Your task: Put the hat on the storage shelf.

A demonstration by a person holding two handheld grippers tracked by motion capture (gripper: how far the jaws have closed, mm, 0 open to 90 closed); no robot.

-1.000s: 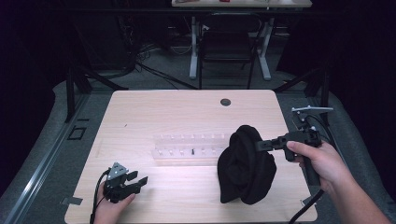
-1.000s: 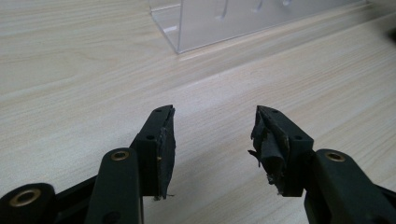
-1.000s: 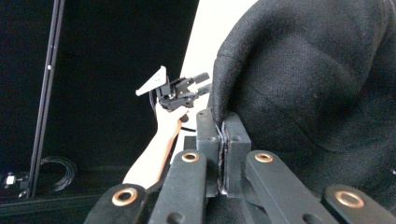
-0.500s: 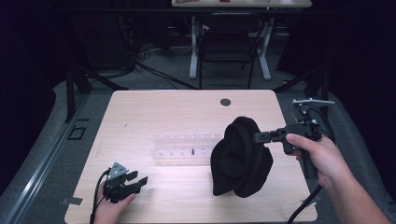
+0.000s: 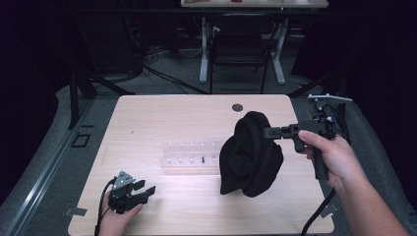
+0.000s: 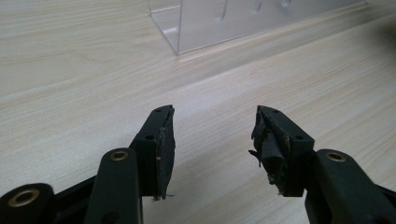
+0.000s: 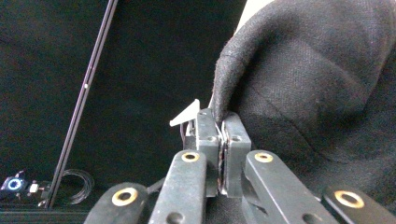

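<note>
A black cloth (image 5: 252, 155) hangs in a bunched fold over the right half of the wooden table (image 5: 162, 118), its lower end near the tabletop. My right gripper (image 5: 268, 132) is shut on the cloth's upper edge and holds it up; in the right gripper view the jaws pinch a fold of the black cloth (image 7: 317, 88) at the right gripper's (image 7: 220, 122) tips. My left gripper (image 5: 145, 189) rests low at the table's front left, open with nothing between its fingers. The left gripper view has the left gripper (image 6: 212, 126) over bare wood.
A clear plastic rack (image 5: 189, 155) lies across the table's middle, partly behind the cloth, and its corner (image 6: 205, 28) stands ahead of the left jaws. A round grommet hole (image 5: 238, 106) sits near the far edge. Desk legs and cables lie on the floor beyond.
The right hand has lifted the cloth a little higher and drawn it slightly right, so it hangs longer. The left gripper has stayed in place.
</note>
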